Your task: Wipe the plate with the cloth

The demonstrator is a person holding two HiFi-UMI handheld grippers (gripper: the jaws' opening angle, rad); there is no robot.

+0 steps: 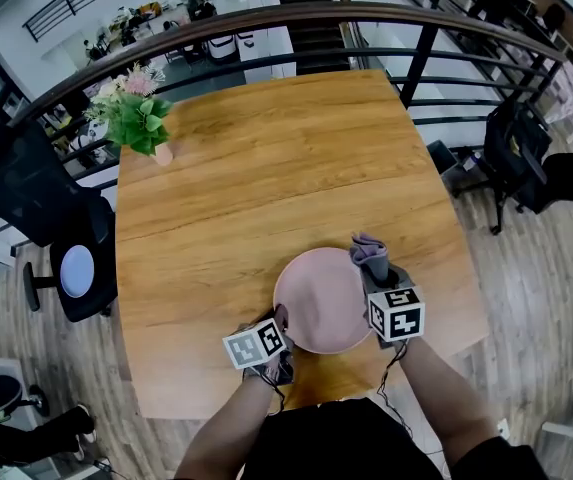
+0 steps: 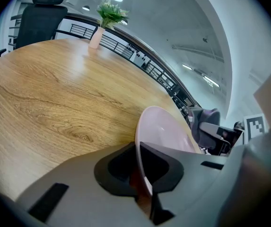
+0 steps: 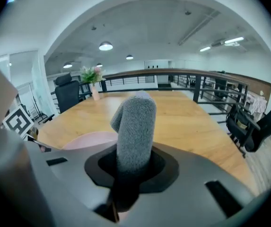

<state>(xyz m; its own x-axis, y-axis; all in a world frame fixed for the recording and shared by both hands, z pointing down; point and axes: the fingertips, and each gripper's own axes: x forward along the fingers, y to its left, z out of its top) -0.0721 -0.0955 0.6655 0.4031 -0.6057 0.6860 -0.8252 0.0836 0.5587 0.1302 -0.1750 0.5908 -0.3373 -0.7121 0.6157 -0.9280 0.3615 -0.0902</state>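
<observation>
A pink plate (image 1: 321, 298) rests near the front edge of the wooden table (image 1: 266, 168). My left gripper (image 1: 278, 330) is shut on the plate's near-left rim (image 2: 142, 141), which runs edge-on between its jaws. My right gripper (image 1: 374, 268) is shut on a grey cloth (image 1: 369, 253), held above the plate's right rim. In the right gripper view the cloth (image 3: 135, 131) sticks up folded out of the jaws, with the plate (image 3: 88, 140) low on the left. In the left gripper view the cloth (image 2: 206, 122) hangs past the plate's far side.
A pink vase with green and pink flowers (image 1: 141, 118) stands at the table's far left corner. A dark railing (image 1: 296, 18) curves behind the table. Black office chairs stand at the left (image 1: 36, 208) and at the right (image 1: 521, 148).
</observation>
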